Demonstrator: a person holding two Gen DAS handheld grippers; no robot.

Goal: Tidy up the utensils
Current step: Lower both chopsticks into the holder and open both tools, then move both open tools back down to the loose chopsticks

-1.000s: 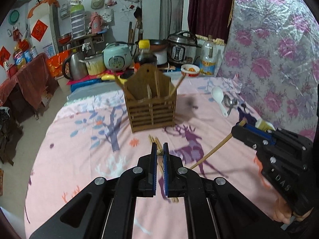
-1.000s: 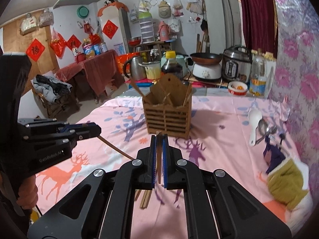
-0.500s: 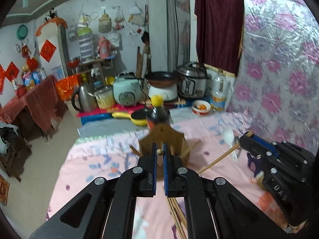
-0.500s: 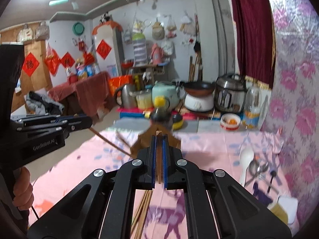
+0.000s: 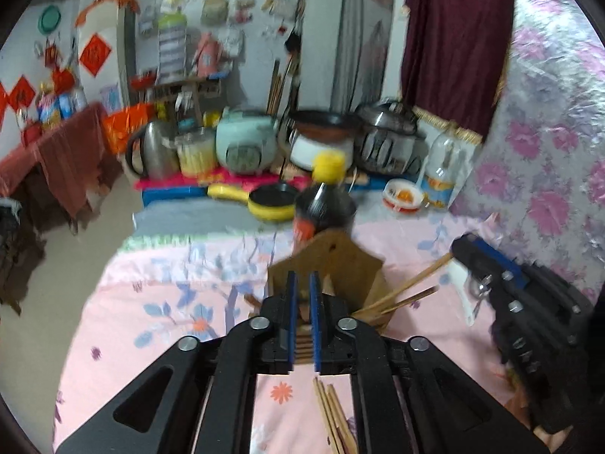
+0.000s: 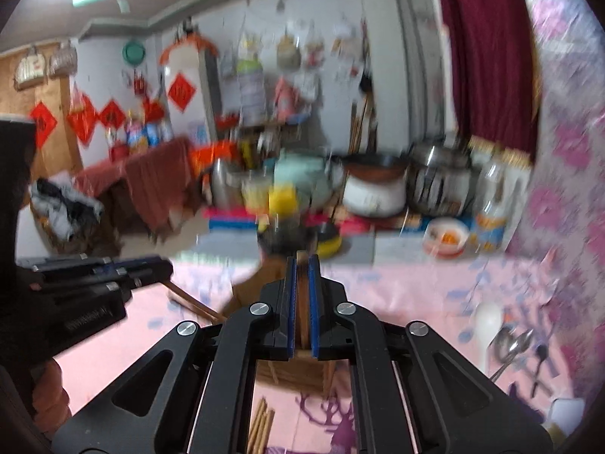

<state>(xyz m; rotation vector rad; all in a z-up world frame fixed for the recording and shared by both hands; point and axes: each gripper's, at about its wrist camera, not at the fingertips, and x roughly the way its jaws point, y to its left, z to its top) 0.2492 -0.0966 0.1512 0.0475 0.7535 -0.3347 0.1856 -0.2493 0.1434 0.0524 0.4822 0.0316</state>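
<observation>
A wooden slatted utensil holder (image 5: 332, 265) stands on the pink tablecloth, just past both grippers; it also shows in the right wrist view (image 6: 261, 287). My left gripper (image 5: 302, 283) is shut on a chopstick whose tip shows between the pads. My right gripper (image 6: 301, 268) is shut on a wooden chopstick (image 6: 302, 314); in the left wrist view that chopstick (image 5: 412, 283) slants down into the holder's right side. Loose chopsticks (image 5: 332, 412) lie on the cloth under the grippers.
A white spoon (image 6: 487, 325) and metal spoons (image 6: 514, 344) lie at the right of the table. A dark sauce bottle (image 5: 325, 204) stands behind the holder. A small bowl (image 5: 402, 195), cookers and a kettle stand along the back. A flowered wall is at right.
Both grippers have lifted with their chopsticks and moved forward over the holder. The right chopstick now points down into the holder.
</observation>
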